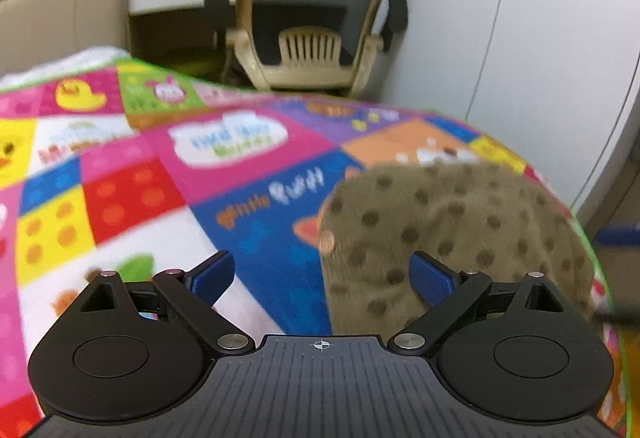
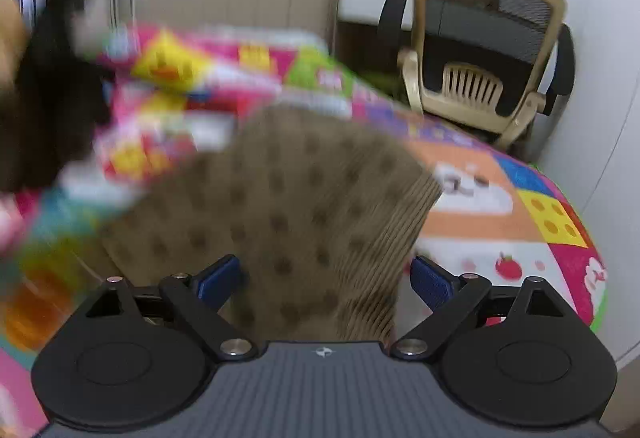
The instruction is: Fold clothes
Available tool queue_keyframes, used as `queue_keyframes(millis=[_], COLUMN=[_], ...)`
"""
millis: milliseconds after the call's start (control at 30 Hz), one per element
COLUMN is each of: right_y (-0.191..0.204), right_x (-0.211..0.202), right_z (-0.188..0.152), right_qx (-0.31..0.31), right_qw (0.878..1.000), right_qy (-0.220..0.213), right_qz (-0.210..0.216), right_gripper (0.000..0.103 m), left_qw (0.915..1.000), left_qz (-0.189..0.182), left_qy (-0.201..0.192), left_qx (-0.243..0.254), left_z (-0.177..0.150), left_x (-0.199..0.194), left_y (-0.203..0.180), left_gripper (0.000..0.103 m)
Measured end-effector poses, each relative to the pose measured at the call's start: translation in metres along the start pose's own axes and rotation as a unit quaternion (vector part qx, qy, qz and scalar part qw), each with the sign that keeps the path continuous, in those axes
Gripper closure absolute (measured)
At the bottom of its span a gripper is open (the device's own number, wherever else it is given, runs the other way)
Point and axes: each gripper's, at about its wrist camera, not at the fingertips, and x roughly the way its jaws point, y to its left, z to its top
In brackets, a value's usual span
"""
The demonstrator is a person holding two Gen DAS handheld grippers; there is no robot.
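Left wrist view: left gripper [image 1: 322, 276] spread wide and empty, above a brown dotted knit garment [image 1: 440, 230] on a patchwork cartoon mat [image 1: 168, 181].
Right wrist view: right gripper [image 2: 326, 278] likewise spread, the garment [image 2: 304, 205] running between its fingers, ribbed hem [image 2: 404, 234] to the right. The garment lies bunched, no neat fold showing; whether any fold is already made cannot be told. Beyond: office chair [image 1: 316, 9].
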Motion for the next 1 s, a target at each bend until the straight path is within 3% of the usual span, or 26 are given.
queue_keyframes(millis=[67,200,267,333,467,533,633,800,933,1000], right_y=[0.007,-0.001,-0.007,-0.020,-0.063,-0.079,-0.093,-0.073,-0.061,-0.056], right_x=[0.019,0.013,0.004,-0.004,-0.018,-0.010,0.017,0.092,0.093,0.079], right_z=[-0.009,-0.007,-0.005,0.000,0.021,0.034,0.055,0.063,0.055,0.053], right_qx=[-0.021,-0.015,-0.019,-0.008,0.058,0.081,0.124,0.053,0.025,0.008], right_qw=[0.999,0.999,0.999,1.000,0.998,0.995,0.990,0.995,0.993,0.991], right_qy=[0.022,0.024,0.025,0.016,-0.023,-0.037,-0.043,0.038,0.034,0.027], right_qz=[-0.019,-0.015,-0.009,-0.006,-0.022,-0.052,-0.045,-0.082,-0.114,-0.130], right_gripper=[0.001,0.001,0.000,0.000,0.000,0.000,0.000,0.000,0.000,0.000], left_qw=[0.9994,0.9908,0.9822,0.9777,0.9813,0.9820,0.9839,0.9875,0.9869,0.9898], left_qz=[-0.016,-0.102,-0.161,-0.188,-0.182,-0.184,-0.177,-0.155,-0.161,-0.138], left_qy=[-0.029,-0.072,-0.059,-0.023,0.003,0.013,0.021,0.017,-0.002,-0.023], left_qx=[-0.010,-0.053,-0.076,-0.090,-0.062,-0.041,-0.012,0.023,-0.008,-0.026], left_z=[0.008,0.018,0.019,0.017,0.007,0.006,0.000,-0.003,0.007,0.012], left_x=[-0.010,-0.015,-0.004,0.013,0.031,0.033,0.036,0.034,0.014,0.010], left_y=[-0.003,-0.009,-0.010,-0.014,-0.020,-0.025,-0.034,-0.041,-0.022,-0.008], left_gripper=[0.006,0.006,0.006,0.006,0.006,0.006,0.006,0.006,0.006,0.006])
